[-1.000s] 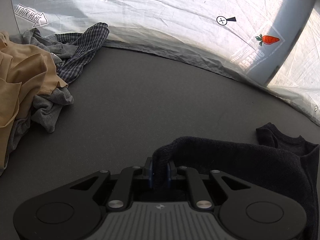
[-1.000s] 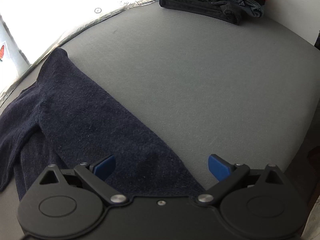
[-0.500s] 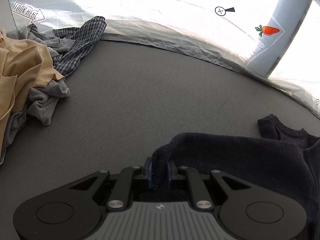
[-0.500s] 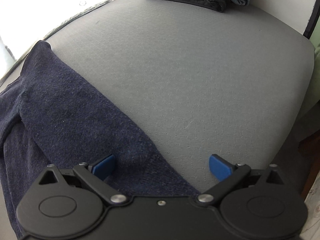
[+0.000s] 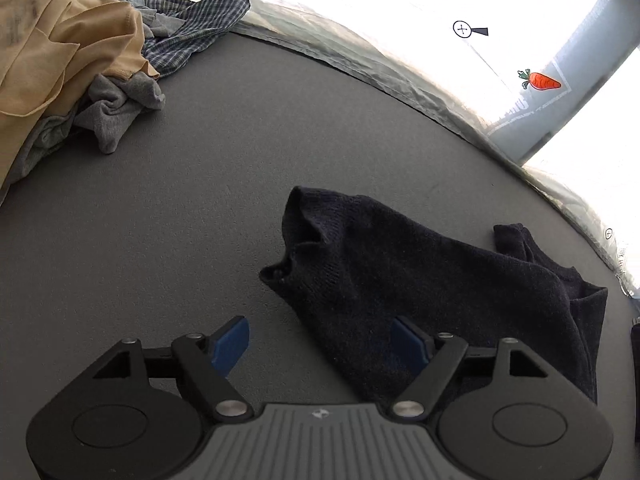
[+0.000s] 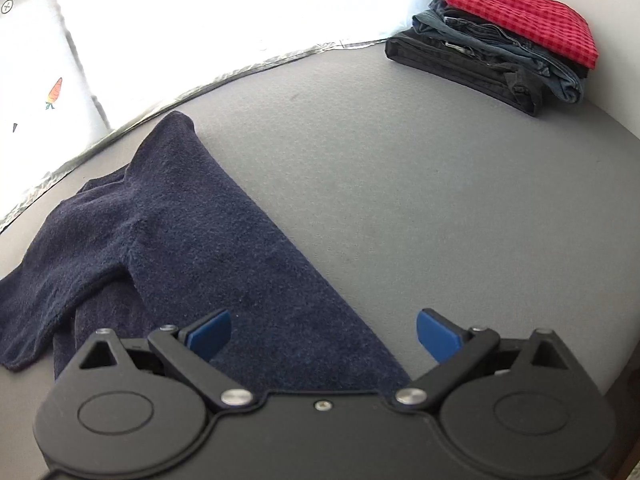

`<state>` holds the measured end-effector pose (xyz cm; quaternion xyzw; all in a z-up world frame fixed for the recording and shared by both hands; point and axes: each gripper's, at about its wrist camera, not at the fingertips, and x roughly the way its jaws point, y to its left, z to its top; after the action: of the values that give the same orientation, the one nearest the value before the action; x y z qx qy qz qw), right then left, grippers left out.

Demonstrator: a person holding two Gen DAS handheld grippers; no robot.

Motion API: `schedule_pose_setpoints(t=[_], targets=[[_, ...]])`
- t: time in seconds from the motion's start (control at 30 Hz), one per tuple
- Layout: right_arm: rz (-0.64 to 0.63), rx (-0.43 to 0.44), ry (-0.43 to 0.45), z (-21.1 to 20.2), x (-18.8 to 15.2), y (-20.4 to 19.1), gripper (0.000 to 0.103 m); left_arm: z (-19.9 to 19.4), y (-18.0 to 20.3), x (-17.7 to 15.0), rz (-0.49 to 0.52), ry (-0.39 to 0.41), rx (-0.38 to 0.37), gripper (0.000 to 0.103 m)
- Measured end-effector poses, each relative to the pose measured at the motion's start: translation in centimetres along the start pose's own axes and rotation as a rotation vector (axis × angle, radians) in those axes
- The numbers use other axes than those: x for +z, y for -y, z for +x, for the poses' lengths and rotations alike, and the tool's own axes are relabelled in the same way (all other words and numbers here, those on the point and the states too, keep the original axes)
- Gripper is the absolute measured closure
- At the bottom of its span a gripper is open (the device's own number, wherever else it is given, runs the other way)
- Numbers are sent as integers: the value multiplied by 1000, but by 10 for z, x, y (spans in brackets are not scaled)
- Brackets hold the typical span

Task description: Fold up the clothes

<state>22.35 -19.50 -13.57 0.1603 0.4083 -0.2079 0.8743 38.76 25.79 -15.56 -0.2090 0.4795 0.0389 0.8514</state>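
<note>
A dark navy knit sweater (image 5: 420, 280) lies on the grey table (image 5: 200, 220), with a crumpled cuff end pointing left in the left wrist view. My left gripper (image 5: 320, 344) hovers over it with its jaws opening wide; the blue pads (image 5: 230, 346) press on nothing and the cloth lies loose below them. In the right wrist view the same sweater (image 6: 180, 240) stretches diagonally from the far left to under my right gripper (image 6: 324, 336), which stands open above its lower edge without pinching it.
A heap of unfolded clothes (image 5: 60, 68), tan, grey and checked, lies at the far left. A folded stack (image 6: 504, 40) of dark jeans with a red checked piece on top sits at the far right corner. A white printed sheet (image 5: 440, 40) borders the table's back edge.
My left gripper, shut on the sweater's cuff before, has opened and let it drop onto the table. The right gripper stayed open and shifted, bringing the folded stack back into view.
</note>
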Motion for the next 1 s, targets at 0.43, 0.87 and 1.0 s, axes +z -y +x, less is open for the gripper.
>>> schedule_pose_setpoints(t=[0.43, 0.87, 1.0], targets=[[-481, 281, -1, 16, 19, -173, 72, -6, -57, -24, -276, -74, -77, 11], [-703, 560, -98, 31, -20, -360, 80, -4, -100, 31, -270, -91, 68, 7], [-747, 621, -106, 31, -35, -394, 76, 6, -105, 44, -227, -125, 136, 7]])
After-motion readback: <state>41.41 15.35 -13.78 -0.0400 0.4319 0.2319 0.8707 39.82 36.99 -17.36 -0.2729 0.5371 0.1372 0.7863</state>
